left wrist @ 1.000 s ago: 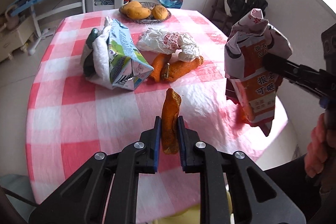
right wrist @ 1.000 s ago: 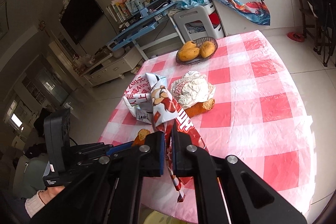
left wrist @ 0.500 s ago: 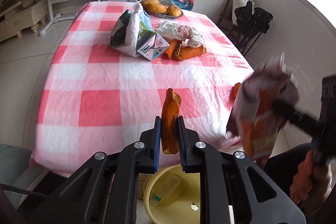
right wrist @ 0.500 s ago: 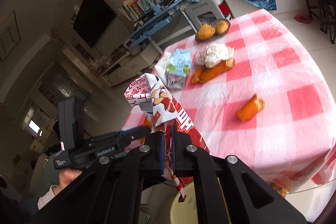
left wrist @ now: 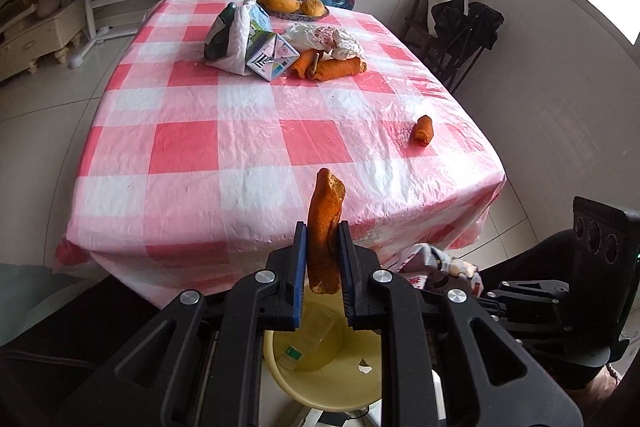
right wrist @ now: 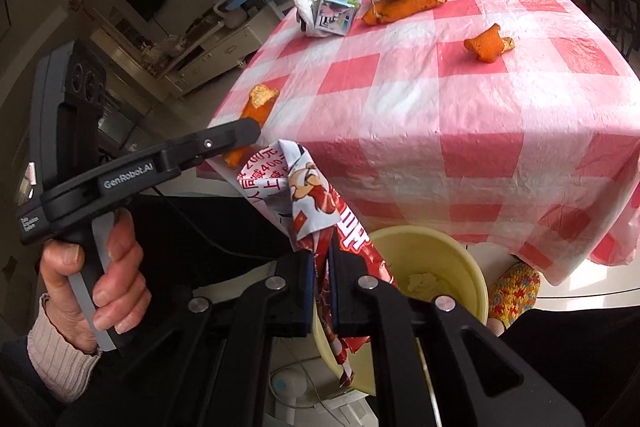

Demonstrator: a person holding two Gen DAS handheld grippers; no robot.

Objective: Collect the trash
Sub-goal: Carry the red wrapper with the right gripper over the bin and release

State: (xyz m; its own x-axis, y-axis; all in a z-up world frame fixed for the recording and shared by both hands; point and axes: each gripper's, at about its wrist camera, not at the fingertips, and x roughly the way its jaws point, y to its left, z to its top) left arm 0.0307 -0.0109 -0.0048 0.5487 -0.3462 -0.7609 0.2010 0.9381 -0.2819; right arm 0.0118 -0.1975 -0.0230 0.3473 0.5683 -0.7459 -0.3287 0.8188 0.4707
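Observation:
My left gripper (left wrist: 322, 239) is shut on a strip of orange peel (left wrist: 326, 203), held upright just past the table's near edge, above a yellow bin (left wrist: 278, 367). My right gripper (right wrist: 320, 263) pinches a crumpled red-and-white snack wrapper (right wrist: 316, 199) over the same bin (right wrist: 460, 247). Its jaws are opening, with the wrapper still between the pads. In the right wrist view the left gripper (right wrist: 240, 135) and its peel (right wrist: 260, 103) show at left, held by a hand (right wrist: 100, 267). The wrapper (left wrist: 432, 259) peeks out at lower right in the left wrist view.
The pink checked table (left wrist: 240, 147) carries a lone peel piece (left wrist: 423, 131), a milk carton (left wrist: 272, 57), more peels (left wrist: 332, 67), a crumpled white bag (left wrist: 328, 37) and a fruit basket (left wrist: 292, 3). A chair with dark clothes (left wrist: 464, 23) stands right.
Both grippers have drawn back from over the table to beyond its near edge, above the yellow bin. The right one with the wrapper has also sunk lower.

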